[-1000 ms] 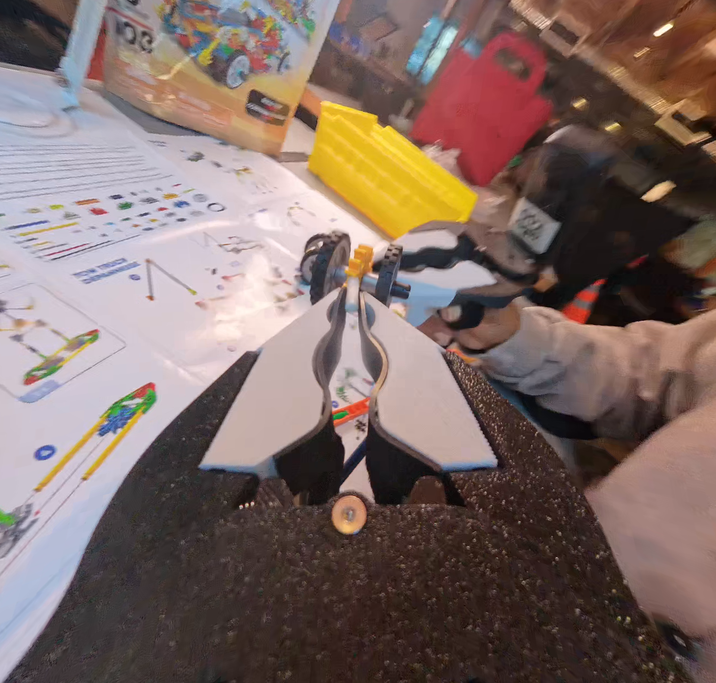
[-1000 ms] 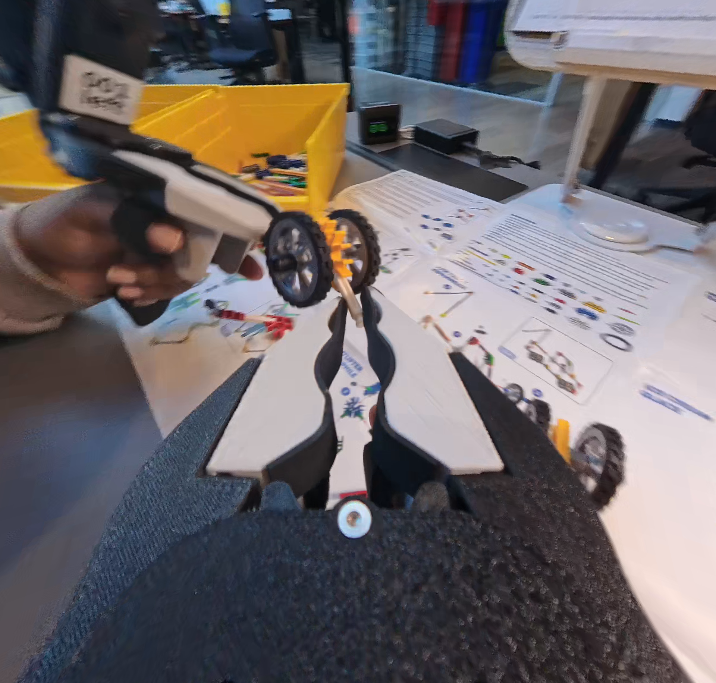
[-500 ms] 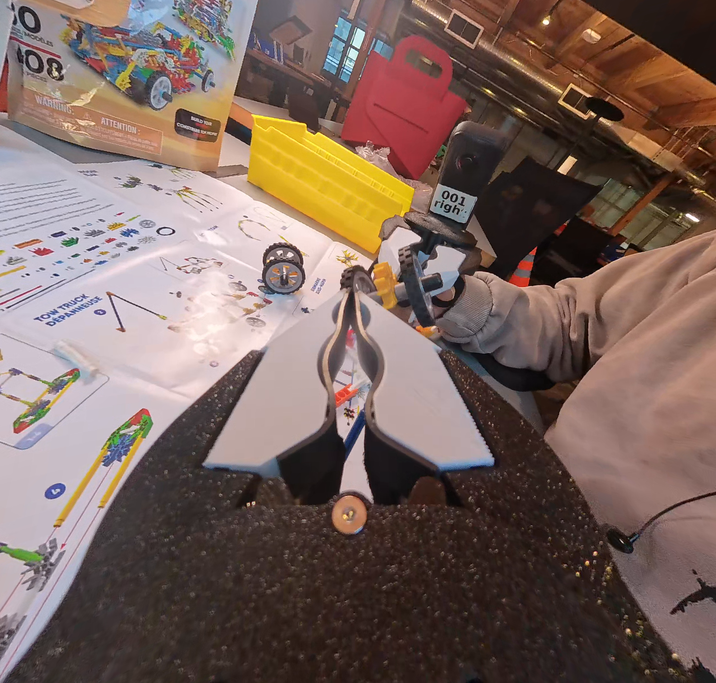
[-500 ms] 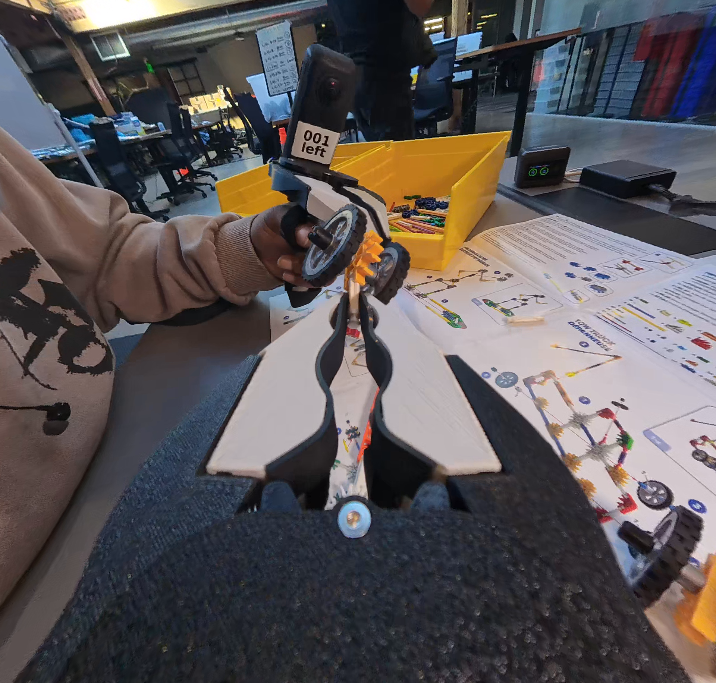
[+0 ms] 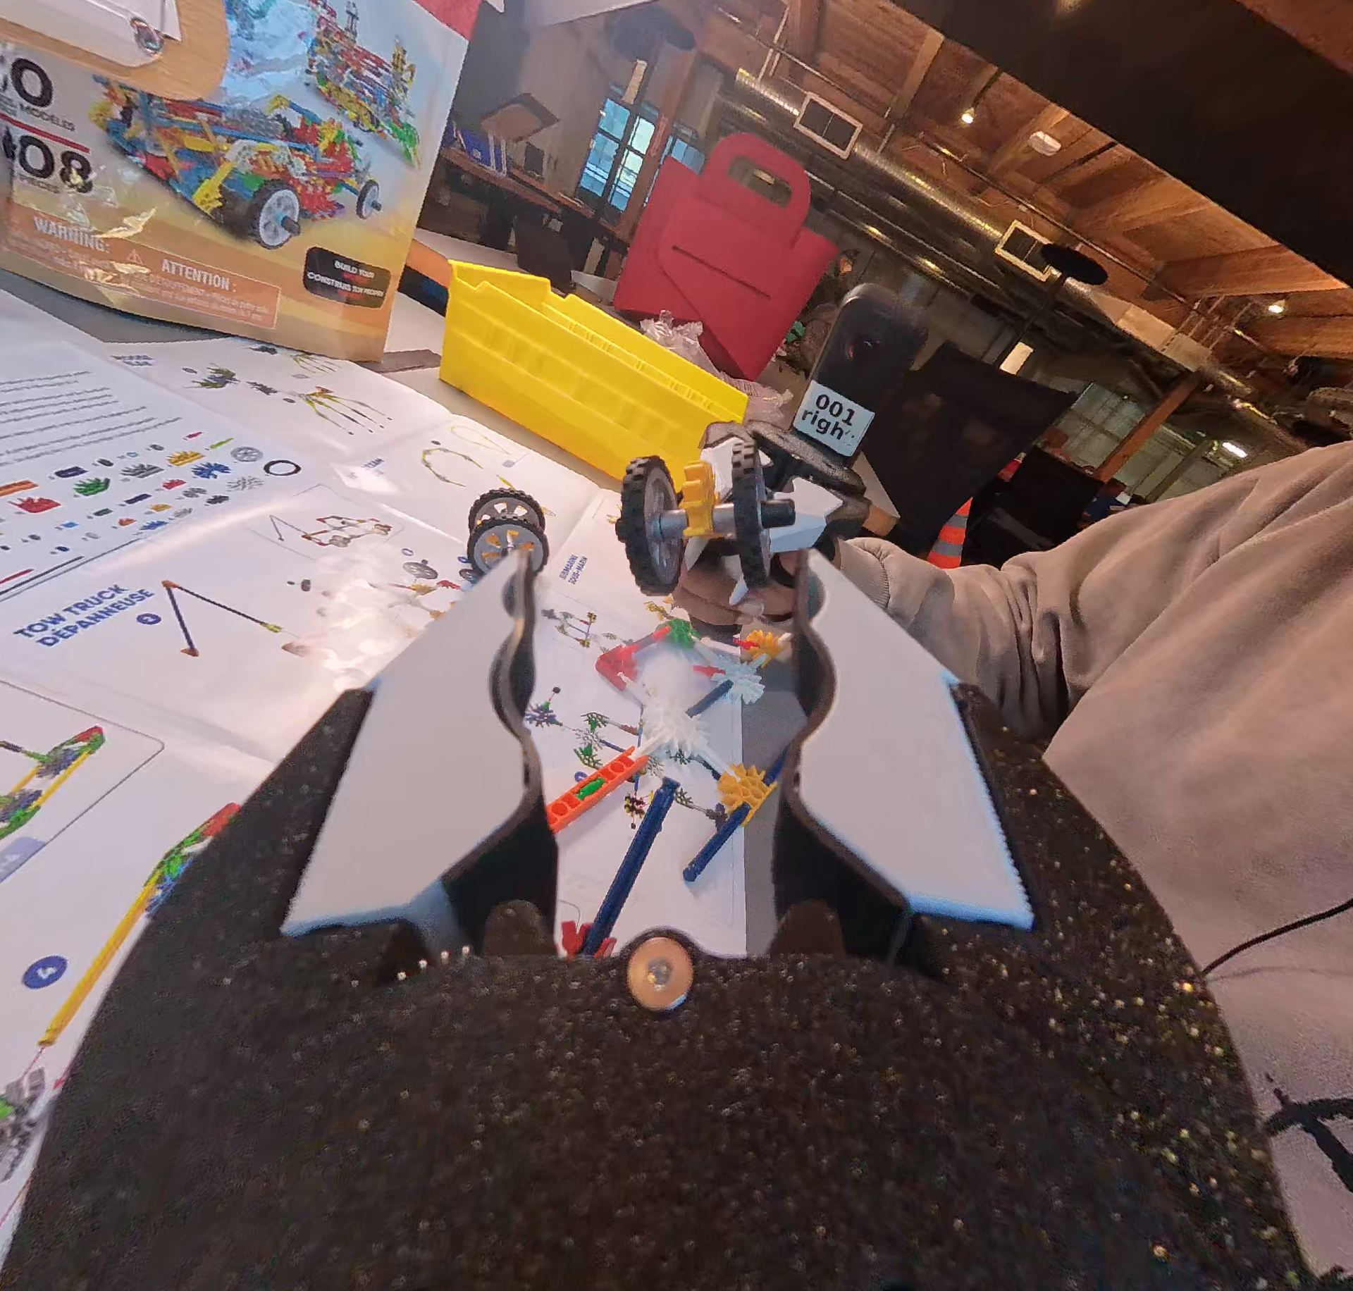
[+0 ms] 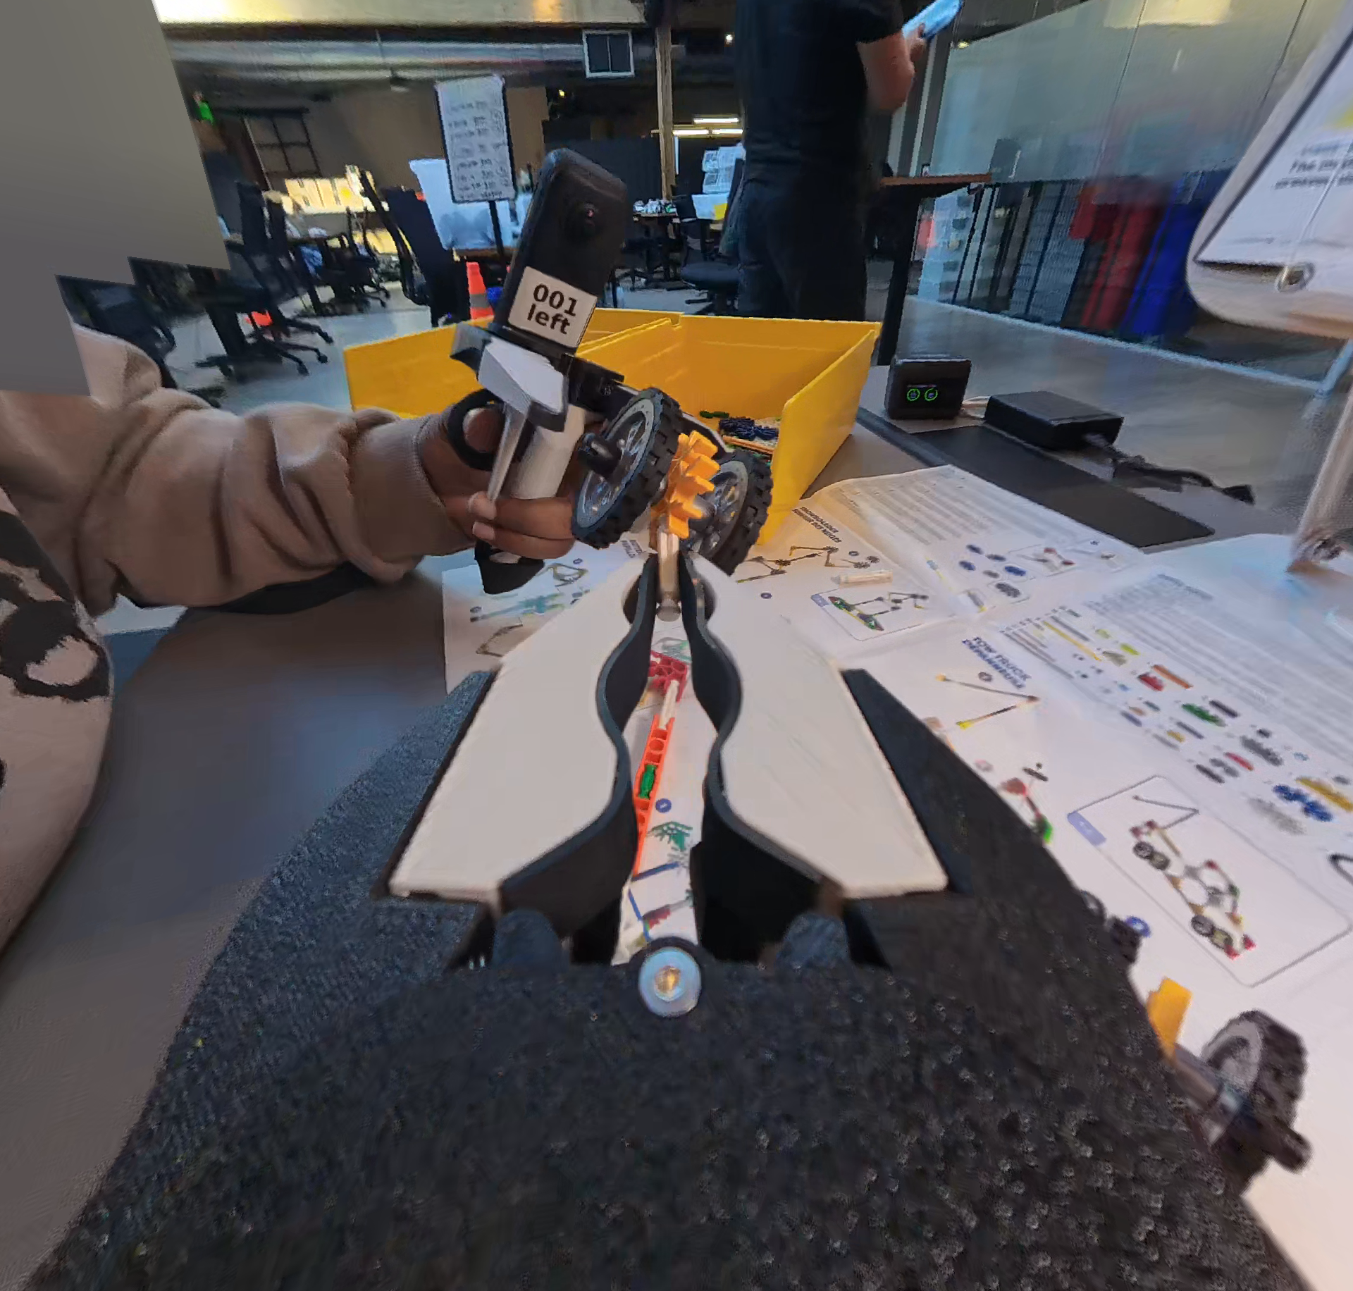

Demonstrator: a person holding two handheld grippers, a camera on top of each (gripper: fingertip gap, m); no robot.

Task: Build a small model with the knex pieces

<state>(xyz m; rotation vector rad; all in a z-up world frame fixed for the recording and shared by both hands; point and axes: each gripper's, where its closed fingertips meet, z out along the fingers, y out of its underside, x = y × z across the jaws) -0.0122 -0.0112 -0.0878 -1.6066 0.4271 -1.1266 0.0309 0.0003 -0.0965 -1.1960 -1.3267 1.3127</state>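
**L wrist view:** L tool [image 5: 662,586] is spread wide with nothing between the fingers, and the tips sit just short of the wheelset [image 5: 695,516] at 12 o'clock. The wheelset is in the air, off the desk [image 5: 410,319], carried by the R tool [image 5: 721,553] coming in from 2 o'clock. It looks assembled: 2 black tyres on grey hubs, a grey axle through both, and a yellow gear between them. Tyres are parallel and the axle is roughly level. A 2nd wheel pair [image 5: 507,531] stands on the instr. sheets [image 5: 183,524] at 11 o'clock, well apart from both tools. Loose parts [image 5: 681,729] lie on the sheets under the open fingers: white/yellow/red connectors, blue rods, an orange strip. None of them are joined to the wheelset. Yellow bin [image 5: 586,384] is at 12, kit box [image 5: 220,121] at 10-11, red bag [image 5: 725,245] behind the bin.

**R wrist view:** R tool is pressed together on a short pale rod [image 6: 665,560] at its tips. The rod runs up into the yellow gear, so the whole wheelset hangs off that one stub at 12 o'clock. The grip is on the rod only, not on tyres or axle. L tool is just beside the near tyre at 11 o'clock. I can't tell from here whether they touch. Bin is behind at 12-1 with small parts inside. One more wheel [image 6: 1245,1080] with a yellow piece lies on the sheets at 4 o'clock, away from both tools.
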